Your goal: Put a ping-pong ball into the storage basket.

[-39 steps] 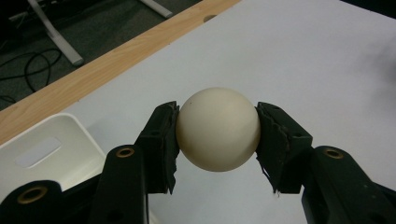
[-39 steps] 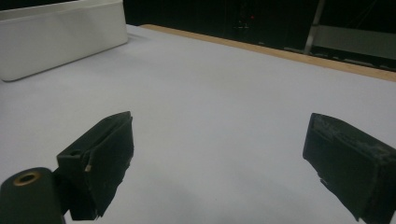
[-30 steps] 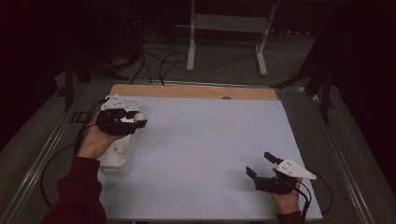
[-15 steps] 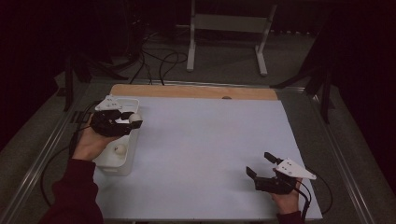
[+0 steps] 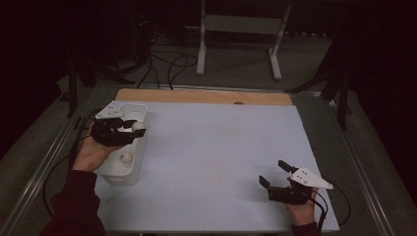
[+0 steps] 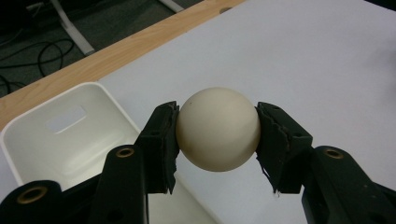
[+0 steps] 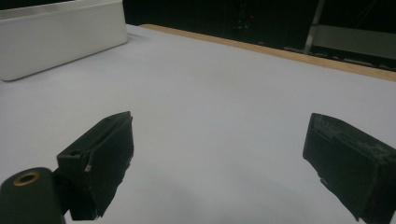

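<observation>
While your left gripper (image 6: 217,140) pinches one ball (image 6: 218,129) above the bin (image 5: 119,174), another, probably a ball (image 5: 126,157), waits inside; your right gripper (image 5: 275,173) idles spread at five o'clock

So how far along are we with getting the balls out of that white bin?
Done: nothing lies out on the white sheet so far. In hand: the left gripper is clamped on a cream ball, held above the edge of the white bin. Left: that ball is not yet set down, another ball sits in the bin, and the right gripper waits open near the sheet's front corner.
</observation>
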{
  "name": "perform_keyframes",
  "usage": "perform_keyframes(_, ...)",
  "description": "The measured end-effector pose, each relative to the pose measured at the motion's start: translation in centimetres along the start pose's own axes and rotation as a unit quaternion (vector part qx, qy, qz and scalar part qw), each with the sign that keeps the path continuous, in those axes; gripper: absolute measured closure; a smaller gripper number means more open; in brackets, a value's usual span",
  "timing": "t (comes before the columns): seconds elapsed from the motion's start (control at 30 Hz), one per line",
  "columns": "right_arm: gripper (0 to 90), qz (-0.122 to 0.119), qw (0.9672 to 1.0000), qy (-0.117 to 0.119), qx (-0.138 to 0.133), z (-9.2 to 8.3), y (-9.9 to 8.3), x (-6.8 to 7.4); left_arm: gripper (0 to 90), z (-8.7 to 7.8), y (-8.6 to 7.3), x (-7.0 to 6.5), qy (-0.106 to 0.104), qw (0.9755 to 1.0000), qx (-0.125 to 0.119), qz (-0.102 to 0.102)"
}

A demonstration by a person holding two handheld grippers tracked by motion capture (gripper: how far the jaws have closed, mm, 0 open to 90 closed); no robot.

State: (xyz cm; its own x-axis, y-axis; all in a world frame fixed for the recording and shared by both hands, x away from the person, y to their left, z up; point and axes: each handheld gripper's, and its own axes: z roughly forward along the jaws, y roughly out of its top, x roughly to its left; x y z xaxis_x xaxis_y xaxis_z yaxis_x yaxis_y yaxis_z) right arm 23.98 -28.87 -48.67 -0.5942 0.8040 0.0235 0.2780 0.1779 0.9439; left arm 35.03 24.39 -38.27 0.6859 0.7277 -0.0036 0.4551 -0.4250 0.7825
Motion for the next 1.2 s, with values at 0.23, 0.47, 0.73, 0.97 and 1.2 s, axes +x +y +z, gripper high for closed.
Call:
perform_keyframes(0.23, 8.5, 0.0, 1.0, 0.0, 0.0, 0.0, 0.0, 0.0, 51.1, -0.3, -0.5, 0.2, 0.003, 1.0, 0.001, -0.005)
perform_keyframes(0.47, 8.5, 0.0, 1.0, 0.0, 0.001, 0.0, 0.0, 0.0, 51.0, -0.7, -1.0, 0.7, 0.008, 0.9999, -0.001, -0.012)
perform_keyframes(0.73, 8.5, -0.001, 1.0, 0.0, 0.0, 0.1, 0.0, 0.1, 51.0, -1.2, -1.8, 1.1, 0.015, 0.9996, 0.001, -0.023)
perform_keyframes(0.97, 8.5, -0.002, 1.0, 0.001, 0.002, 0.1, 0.0, 0.1, 50.9, -1.7, -2.3, 1.5, 0.024, 0.9993, 0.002, -0.028)
perform_keyframes(1.2, 8.5, -0.002, 1.0, 0.001, 0.001, 0.1, 0.0, 0.1, 50.7, -2.2, -3.1, 2.2, 0.038, 0.9985, 0.003, -0.041)
